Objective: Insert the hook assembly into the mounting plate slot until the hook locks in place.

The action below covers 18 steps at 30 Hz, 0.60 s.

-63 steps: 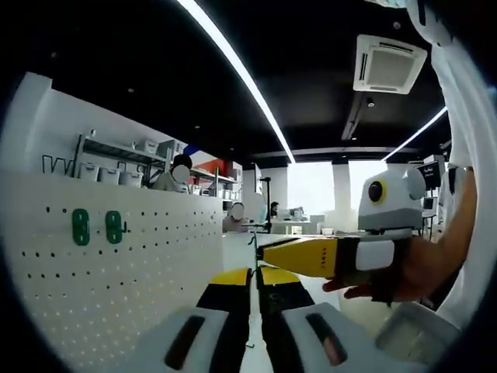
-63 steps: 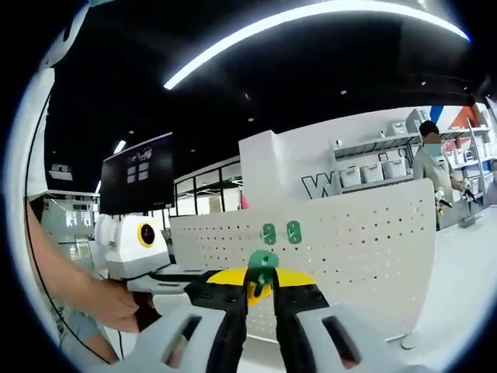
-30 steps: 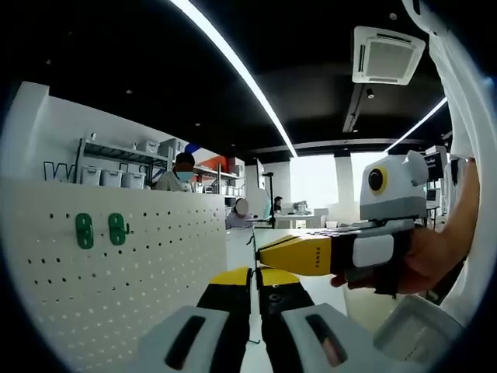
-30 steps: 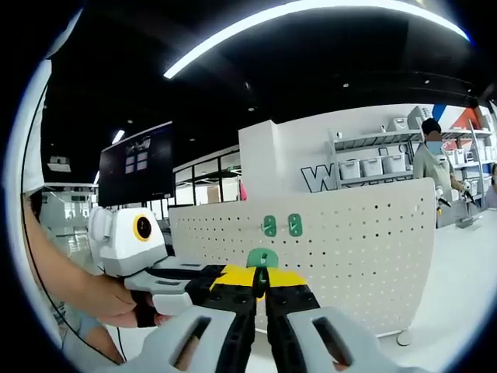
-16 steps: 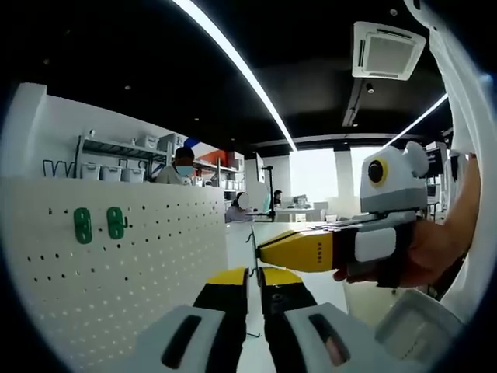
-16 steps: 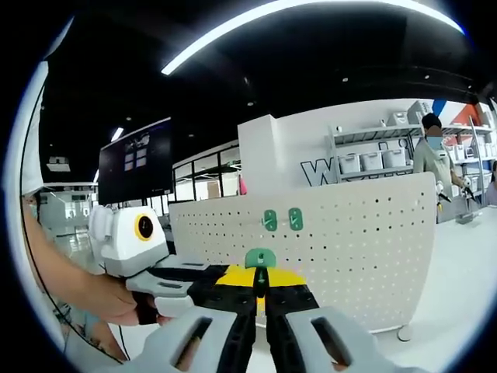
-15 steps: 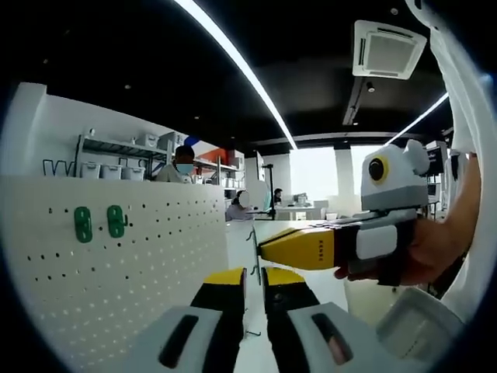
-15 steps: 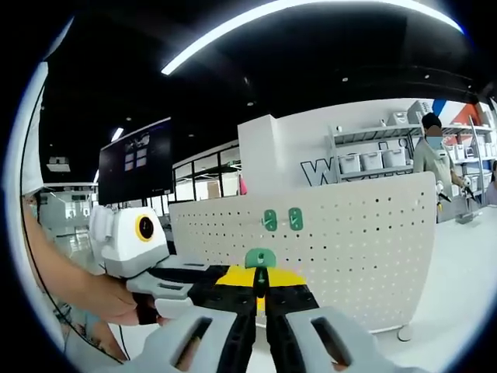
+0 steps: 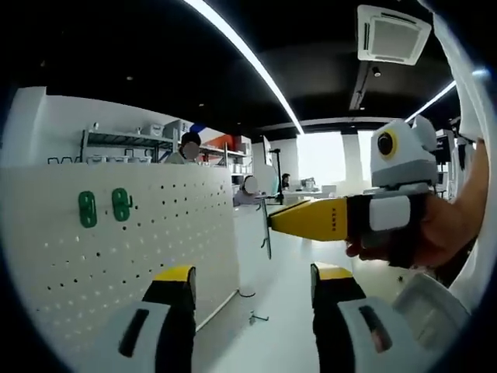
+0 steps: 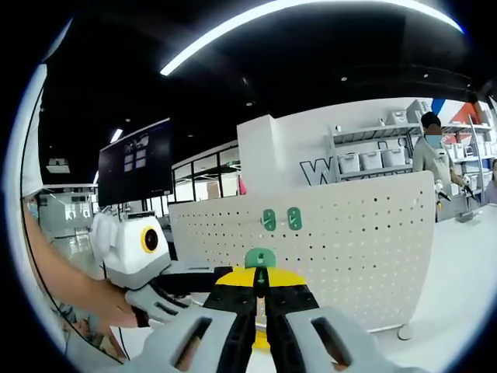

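Observation:
A white pegboard mounting plate (image 9: 116,264) stands upright on the table, with two green hooks (image 9: 103,207) mounted on it. In the right gripper view the same plate (image 10: 357,249) faces me with those two hooks (image 10: 281,219). My right gripper (image 10: 260,284) is shut on a green hook assembly (image 10: 260,257), held in front of the plate and apart from it. It enters the left gripper view as yellow jaws (image 9: 311,219) with the thin hook (image 9: 266,230) at their tip. My left gripper (image 9: 255,281) is open and holds nothing. It appears low on the left (image 10: 159,291) in the right gripper view.
The white table (image 9: 272,326) runs past the plate's foot (image 10: 403,333). A small metal piece (image 9: 256,316) lies on it. Shelves with bins (image 10: 373,163) and a person (image 10: 431,159) stand behind. A hand (image 9: 435,233) holds the right gripper.
My left gripper's jaws have gone from shut to wide open. The right gripper still holds the green hook assembly in about the same spot before the plate.

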Each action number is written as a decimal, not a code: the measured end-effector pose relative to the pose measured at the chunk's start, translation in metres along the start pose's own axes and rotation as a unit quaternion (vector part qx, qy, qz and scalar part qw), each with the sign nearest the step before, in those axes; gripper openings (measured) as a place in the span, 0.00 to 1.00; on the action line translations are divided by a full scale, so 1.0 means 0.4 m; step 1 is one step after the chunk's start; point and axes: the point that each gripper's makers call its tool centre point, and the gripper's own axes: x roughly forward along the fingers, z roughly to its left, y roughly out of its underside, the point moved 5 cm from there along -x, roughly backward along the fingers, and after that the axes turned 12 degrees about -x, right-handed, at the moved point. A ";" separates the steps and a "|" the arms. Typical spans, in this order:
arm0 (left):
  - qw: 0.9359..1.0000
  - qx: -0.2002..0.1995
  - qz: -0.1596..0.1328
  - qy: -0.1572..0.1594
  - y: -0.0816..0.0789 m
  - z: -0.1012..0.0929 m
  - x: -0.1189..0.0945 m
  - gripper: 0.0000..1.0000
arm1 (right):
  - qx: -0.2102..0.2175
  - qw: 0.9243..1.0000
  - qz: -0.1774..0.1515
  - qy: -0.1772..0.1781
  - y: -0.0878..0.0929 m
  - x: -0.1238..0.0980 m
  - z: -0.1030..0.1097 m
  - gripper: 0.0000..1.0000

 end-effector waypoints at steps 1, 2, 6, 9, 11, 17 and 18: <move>1.000 -0.001 0.000 -0.006 0.004 0.005 0.000 0.71 | 0.001 1.000 0.000 0.000 0.001 0.000 -0.001 0.00; 1.000 -0.002 0.000 -0.009 0.006 0.007 0.000 0.76 | 0.001 1.000 0.000 0.001 0.001 -0.001 -0.001 0.00; 1.000 -0.008 0.001 -0.015 0.013 0.013 -0.004 0.80 | 0.006 1.000 0.001 0.001 0.004 -0.001 -0.002 0.00; 1.000 -0.007 0.003 -0.017 0.017 0.015 -0.008 0.80 | 0.010 1.000 0.001 0.002 0.004 0.000 -0.003 0.00; 1.000 -0.011 0.003 -0.019 0.019 0.018 -0.014 0.79 | 0.010 1.000 0.001 0.002 0.004 0.002 -0.004 0.00; 0.999 -0.012 0.000 -0.039 0.024 0.043 -0.049 0.79 | 0.008 1.000 0.007 0.012 0.002 0.027 -0.030 0.00; 0.999 -0.013 -0.001 -0.042 0.024 0.047 -0.055 0.79 | 0.005 1.000 0.010 0.014 0.002 0.032 -0.034 0.00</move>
